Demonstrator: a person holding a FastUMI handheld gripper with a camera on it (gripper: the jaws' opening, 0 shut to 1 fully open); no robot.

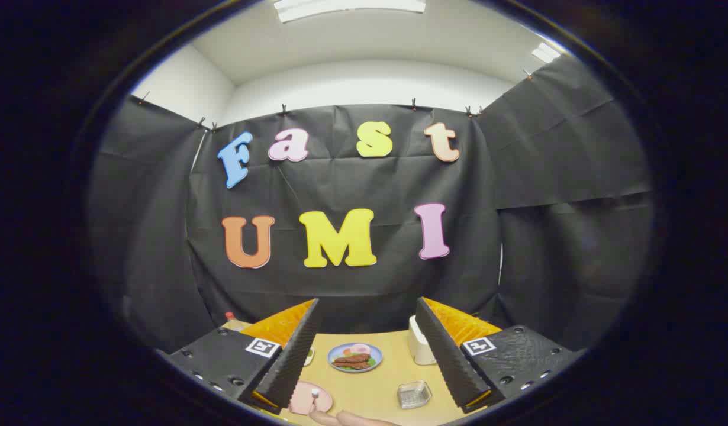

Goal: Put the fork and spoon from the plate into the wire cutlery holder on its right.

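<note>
No readable text or labels on anything; square black-and-white coded tags [262, 347] sit on the gripper [367, 316] body, jaws apart, nothing gripped.

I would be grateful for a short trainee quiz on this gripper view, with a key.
1. True or false: the gripper is shut on a fork.
2. Which lies nearer the fingers: (a) the plate of food or (b) the wire cutlery holder?
3. Fill in: the pink plate sits on the wooden ____.

Key: 1. False, its fingers stand open and hold nothing. 2. b. 3. table.
</note>
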